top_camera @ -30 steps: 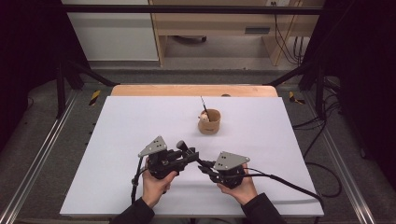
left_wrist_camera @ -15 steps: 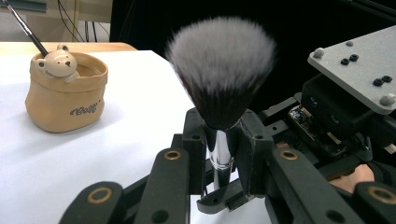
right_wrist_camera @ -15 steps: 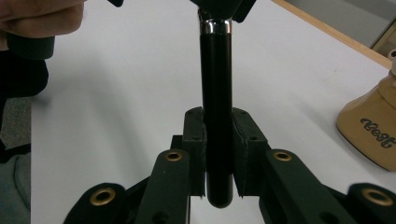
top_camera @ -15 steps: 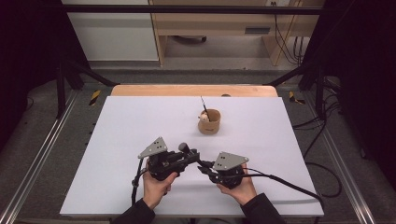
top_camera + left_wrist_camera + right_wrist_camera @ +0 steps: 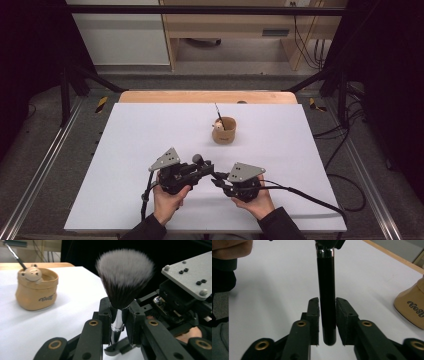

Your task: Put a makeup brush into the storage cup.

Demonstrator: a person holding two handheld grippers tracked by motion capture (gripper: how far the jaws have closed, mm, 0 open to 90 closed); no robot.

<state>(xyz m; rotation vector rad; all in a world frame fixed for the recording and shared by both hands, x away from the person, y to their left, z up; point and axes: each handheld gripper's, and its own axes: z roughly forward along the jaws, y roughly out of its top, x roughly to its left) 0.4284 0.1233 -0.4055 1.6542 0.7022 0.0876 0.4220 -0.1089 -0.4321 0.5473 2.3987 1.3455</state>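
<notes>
Currently, both grippers sit close together near the front edge of the white tabletop (image 5: 125, 150), about midway along it, and share one makeup brush (image 5: 117, 305) between them.

At the left, the left gripper (image 5: 197, 167) has its jaws closed on the brush at the shiny metal collar just below the bristles. In the left gripper view the bristle head (image 5: 125, 275) stands free beyond the jaw tips, dark at the base and pale at the tips.

At the right, the right gripper (image 5: 216, 181) has its jaws set narrow around the black handle (image 5: 326, 302) close to its rounded end. Both pads appear to touch the handle, but whether they clamp it firmly cannot be confirmed. The brush hangs between the two grippers, apparently just above the tabletop.

Further right and toward the rear edge, well apart from both grippers, a tan cup (image 5: 224, 131) with a small bear figure on its rim stands upright. A thin dark stick (image 5: 218, 112) leans out of it.

Handling notes, as judgement: the brush is likely light. The handle is rigid, smooth and glossy, so it may slip or rotate under a weak grip. The bristles are soft and splay under pressure. Take hold at the collar or the handle, never the bristles.
</notes>
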